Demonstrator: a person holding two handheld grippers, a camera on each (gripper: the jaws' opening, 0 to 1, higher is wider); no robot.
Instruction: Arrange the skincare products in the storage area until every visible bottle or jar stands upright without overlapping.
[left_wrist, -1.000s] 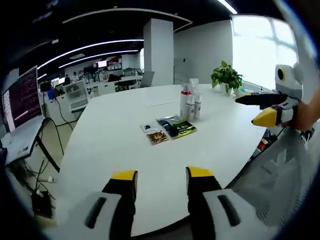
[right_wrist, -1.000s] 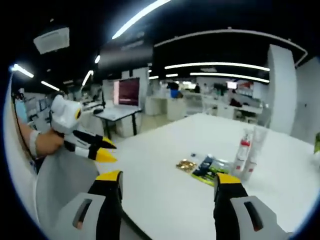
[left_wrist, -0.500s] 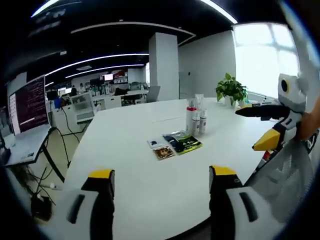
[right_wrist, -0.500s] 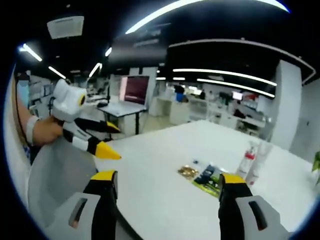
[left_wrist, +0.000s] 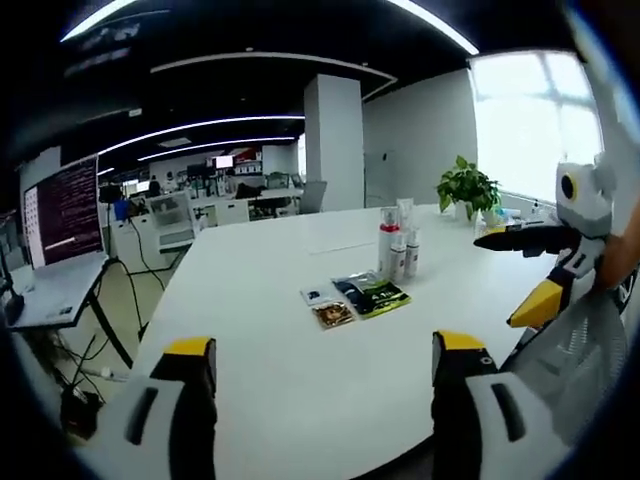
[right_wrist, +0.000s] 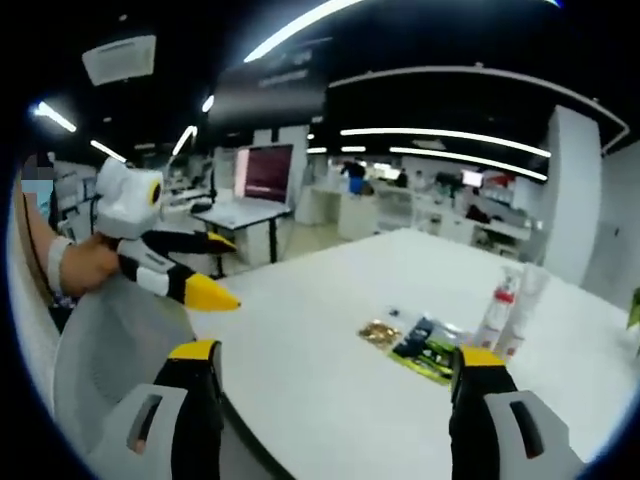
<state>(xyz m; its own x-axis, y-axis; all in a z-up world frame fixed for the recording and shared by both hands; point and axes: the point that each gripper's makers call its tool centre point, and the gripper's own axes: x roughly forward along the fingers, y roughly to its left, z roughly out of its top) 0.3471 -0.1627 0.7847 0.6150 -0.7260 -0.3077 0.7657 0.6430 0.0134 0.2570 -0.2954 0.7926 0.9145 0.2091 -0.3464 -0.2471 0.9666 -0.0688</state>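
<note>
1. Your skincare bottles stand upright mid-table, well ahead of both claws, flat sachets lying just beside them
2. Left gripper spread wide, empty, level over the near edge
3. Right gripper likewise spread, empty; neither clearly nearer

Big white oval counter in an open-plan office. A leafy green potted plant sits at its far edge by the bright window, a dark monitor with reddish text stands off to one side, and a white square pillar rises behind.
</note>
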